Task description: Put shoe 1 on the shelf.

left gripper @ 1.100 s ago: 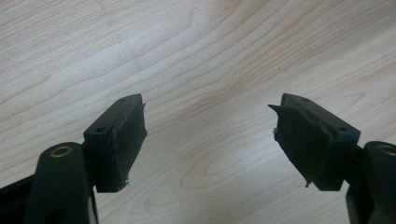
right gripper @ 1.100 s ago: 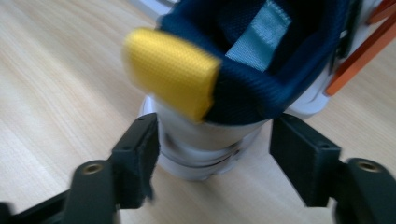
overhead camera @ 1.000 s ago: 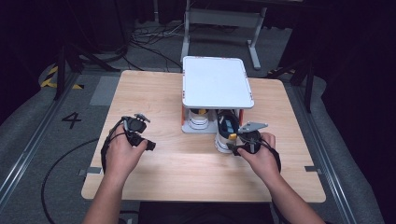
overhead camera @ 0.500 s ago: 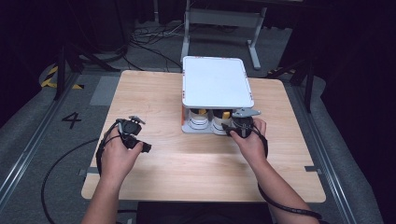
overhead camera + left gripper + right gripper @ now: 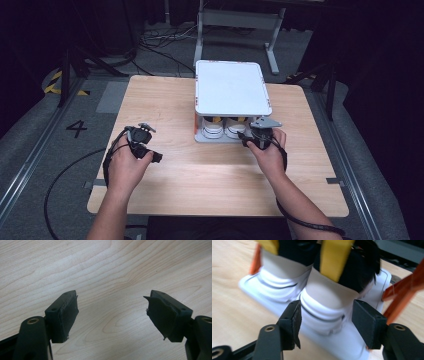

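A small two-level rack with a white top [image 5: 232, 87] stands mid-table. Two white shoes with black and yellow uppers [image 5: 212, 129] [image 5: 234, 128] sit on its lower tray [image 5: 352, 345]. My right gripper [image 5: 251, 134] [image 5: 324, 312] points at the right shoe [image 5: 324, 302]. Its jaws have just been opening. The shoe's white rubber end lies between the pads, with a small gap on each side. The other shoe [image 5: 279, 287] sits beside it. My left gripper [image 5: 150, 145] [image 5: 111, 307] hovers open over bare wood at the table's left, nothing between its jaws.
Orange struts [image 5: 404, 292] hold up the rack's top close to the right jaw. The wooden table [image 5: 190, 180] has free room in front of the rack and to its left. A cable [image 5: 55, 185] trails from the left gripper off the table edge.
My right hand has moved forward to the rack. The right shoe, which stuck out in front of the rack, now sits farther in on the tray. The left hand has stayed put.
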A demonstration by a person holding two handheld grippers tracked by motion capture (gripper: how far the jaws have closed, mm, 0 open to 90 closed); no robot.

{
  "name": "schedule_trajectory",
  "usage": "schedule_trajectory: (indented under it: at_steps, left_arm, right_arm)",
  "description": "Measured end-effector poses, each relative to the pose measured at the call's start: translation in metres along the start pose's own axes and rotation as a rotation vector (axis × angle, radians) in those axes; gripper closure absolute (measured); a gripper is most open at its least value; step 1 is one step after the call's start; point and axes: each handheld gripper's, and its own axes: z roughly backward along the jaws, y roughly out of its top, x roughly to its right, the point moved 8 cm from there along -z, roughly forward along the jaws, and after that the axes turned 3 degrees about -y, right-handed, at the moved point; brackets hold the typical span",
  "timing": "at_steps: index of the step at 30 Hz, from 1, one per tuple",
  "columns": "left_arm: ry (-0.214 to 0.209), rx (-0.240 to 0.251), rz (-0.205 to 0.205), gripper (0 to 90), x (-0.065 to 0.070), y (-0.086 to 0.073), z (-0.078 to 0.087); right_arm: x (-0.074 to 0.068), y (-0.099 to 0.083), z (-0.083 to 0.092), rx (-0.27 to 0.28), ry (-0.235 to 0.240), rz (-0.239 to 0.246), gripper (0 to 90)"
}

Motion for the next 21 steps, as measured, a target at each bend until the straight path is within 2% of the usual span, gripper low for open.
schedule_trajectory:
  at_steps: [2, 4, 5, 8, 10, 12, 16, 21]
  left_arm:
    - [-0.003, 0.001, -0.018, 24.9, 0.003, 0.001, 0.002]
    - [-0.005, 0.01, -0.024, 24.8, 0.007, 0.003, 0.003]
    - [-0.007, 0.005, -0.041, 24.8, 0.008, 0.004, 0.005]
    - [-0.013, 0.014, -0.053, 24.7, 0.014, 0.006, 0.005]
    - [-0.011, 0.014, -0.061, 24.5, 0.014, 0.006, 0.005]
    - [-0.015, 0.014, -0.068, 24.4, 0.016, 0.006, 0.006]
    - [-0.02, 0.021, -0.067, 24.1, 0.013, 0.005, 0.007]
    - [-0.023, 0.039, -0.062, 23.5, 0.007, 0.003, 0.009]
  right_arm:
    - [0.001, -0.006, 0.018, -0.021, 0.017, 0.017, 39.4]
    - [0.006, -0.008, 0.036, -0.033, 0.027, 0.014, 37.8]
    - [0.01, -0.008, 0.045, -0.037, 0.029, 0.008, 36.6]
    - [0.024, -0.007, 0.073, -0.045, 0.033, -0.031, 35.0]
    - [0.035, -0.009, 0.088, -0.069, 0.024, -0.053, 33.0]
    - [0.045, -0.01, 0.101, -0.094, 0.009, -0.053, 31.8]
    - [0.066, -0.015, 0.125, -0.105, -0.004, -0.103, 29.4]
    - [0.089, -0.026, 0.142, -0.131, -0.03, -0.125, 26.6]
